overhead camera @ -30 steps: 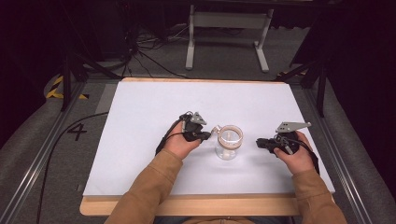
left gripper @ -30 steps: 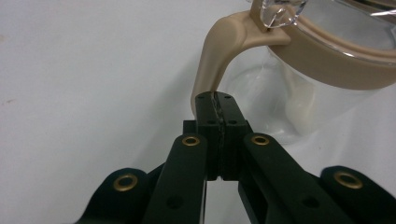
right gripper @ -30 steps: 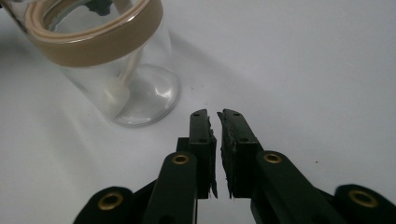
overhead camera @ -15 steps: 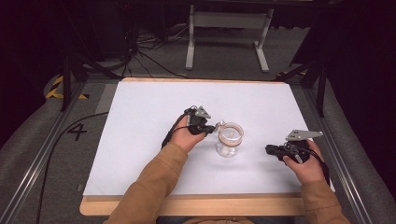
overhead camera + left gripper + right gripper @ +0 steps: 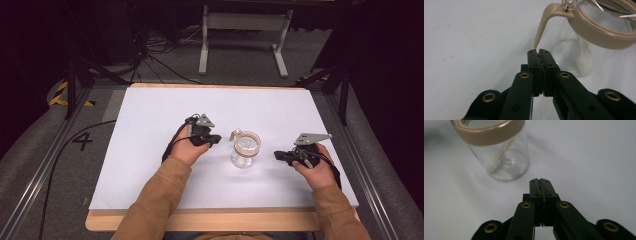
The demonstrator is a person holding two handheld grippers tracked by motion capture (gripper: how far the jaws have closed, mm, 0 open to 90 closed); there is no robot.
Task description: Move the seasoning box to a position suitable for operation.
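Your clear glass jar (image 5: 245, 150), ringed by a tan collar with a tan clasp (image 5: 543, 23), stands upright near the middle of the white table (image 5: 150, 110). Your left tongs (image 5: 218, 139) sit just left of the jar, jaws pressed together on nothing, tips close under the clasp. Your right tongs (image 5: 276, 155), likewise together and empty, lie right of the jar, apart from it. Beyond the table: grey floor (image 5: 240, 55), black cables (image 5: 160, 62), a metal stand (image 5: 242, 22).

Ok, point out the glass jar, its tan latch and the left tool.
glass jar (image 5: 244, 156), high view, clear side wall.
tan latch (image 5: 542, 27), left gripper view, curved lever.
left tool (image 5: 538, 52), left gripper view, between shut fingertips.
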